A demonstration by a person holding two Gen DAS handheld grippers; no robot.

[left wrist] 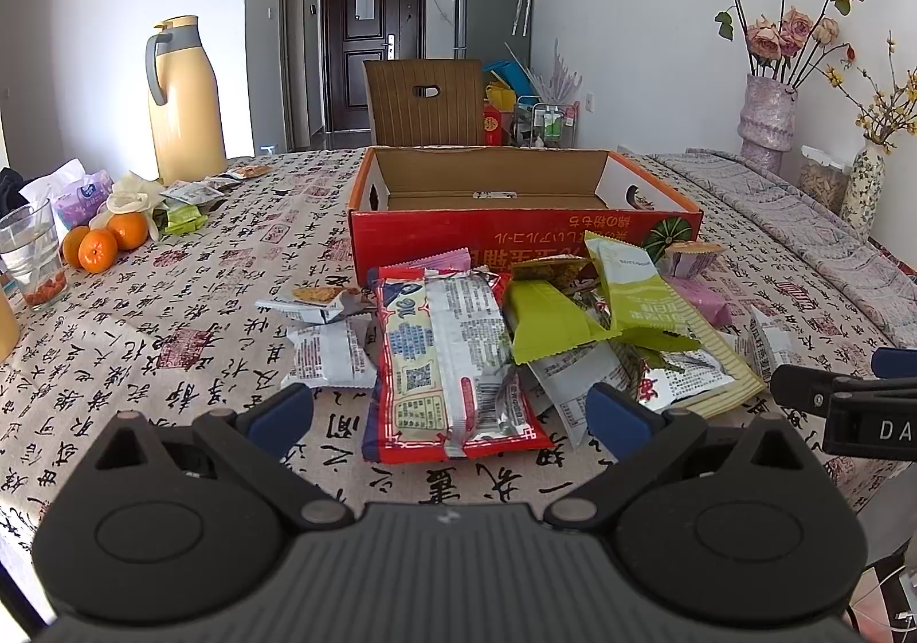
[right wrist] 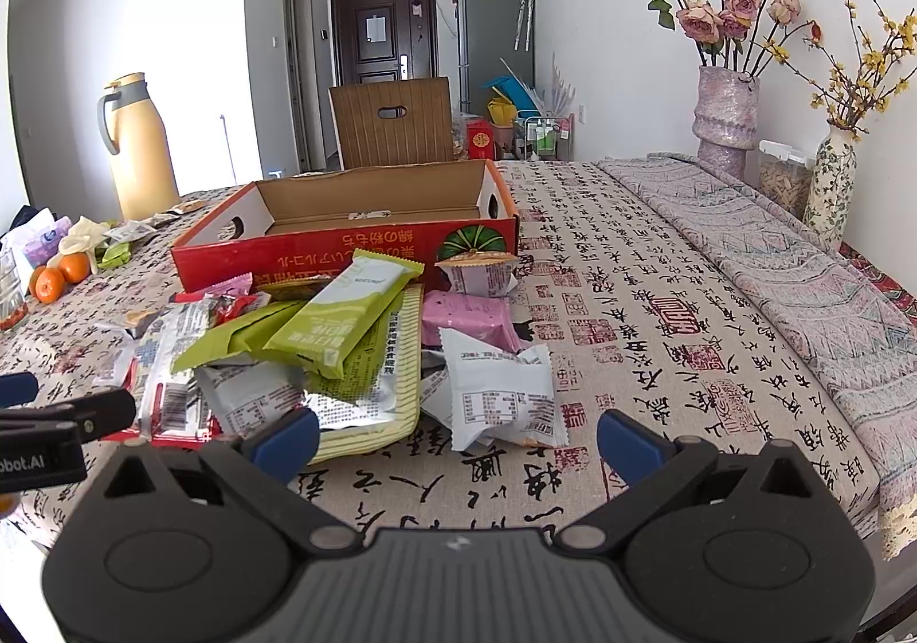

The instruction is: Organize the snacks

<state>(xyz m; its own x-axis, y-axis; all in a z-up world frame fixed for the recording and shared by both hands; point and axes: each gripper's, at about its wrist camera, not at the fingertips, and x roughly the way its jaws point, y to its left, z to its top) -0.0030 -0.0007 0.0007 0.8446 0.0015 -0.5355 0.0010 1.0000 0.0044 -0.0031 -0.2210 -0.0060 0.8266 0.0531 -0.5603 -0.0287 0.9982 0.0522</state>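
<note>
L claw (left wrist: 450, 422) spread, red "3+2" pkt (left wrist: 453, 362), red box (left wrist: 524, 219) w/ Japanese print

Yellow jug (left wrist: 186, 98) at ten o'clock, oranges (left wrist: 103, 242) and glass (left wrist: 31, 253) at nine, chair (left wrist: 424, 101) at twelve, rose vase (left wrist: 765, 118) at two.

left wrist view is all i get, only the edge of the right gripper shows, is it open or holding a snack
Observer: The right gripper is open and holds nothing.
Operator: whats closest in front of it
Observer: A white packet lies flat, label up, on the tablecloth, just ahead between the fingers and at the right edge of the snack pile.
</note>
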